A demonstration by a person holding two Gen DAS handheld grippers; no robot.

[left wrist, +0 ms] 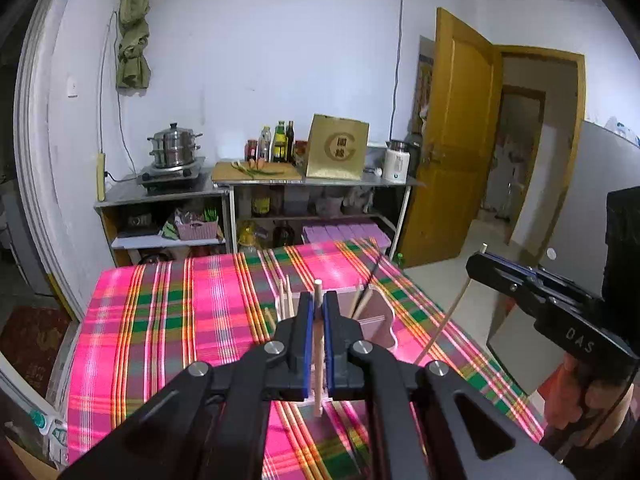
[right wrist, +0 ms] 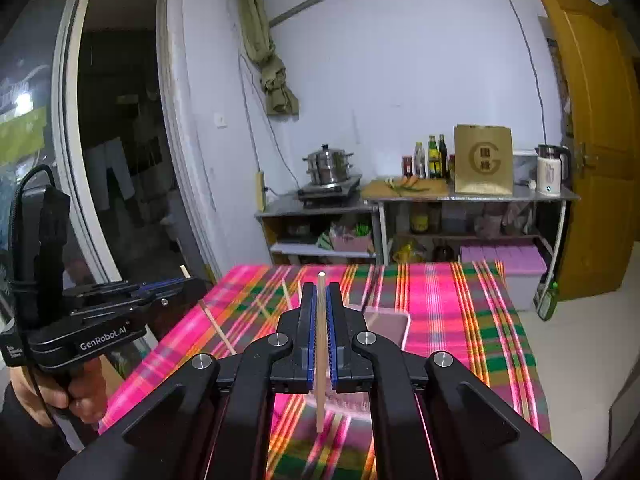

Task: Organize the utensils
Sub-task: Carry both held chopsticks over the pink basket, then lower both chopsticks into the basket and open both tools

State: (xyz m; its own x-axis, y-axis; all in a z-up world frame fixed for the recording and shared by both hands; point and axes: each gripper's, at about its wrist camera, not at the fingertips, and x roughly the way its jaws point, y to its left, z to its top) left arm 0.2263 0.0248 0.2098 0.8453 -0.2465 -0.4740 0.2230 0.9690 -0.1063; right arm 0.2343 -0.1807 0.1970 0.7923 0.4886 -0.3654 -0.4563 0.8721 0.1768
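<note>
A bright pink plaid tablecloth (left wrist: 168, 320) is covering the table; a pink holder (left wrist: 376, 320) is sitting on it with chopsticks sticking up. The left gripper (left wrist: 319, 312) is pinching one wooden chopstick (left wrist: 318, 360) above the cloth; the right gripper (right wrist: 320, 312) is pinching another chopstick (right wrist: 321, 360) upright.

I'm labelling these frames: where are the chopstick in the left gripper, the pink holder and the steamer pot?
chopstick (left wrist: 318, 344), left wrist view, mid-shaft between the pads.
pink holder (left wrist: 376, 322), left wrist view, right wall.
steamer pot (right wrist: 329, 166), right wrist view, steel body.
</note>
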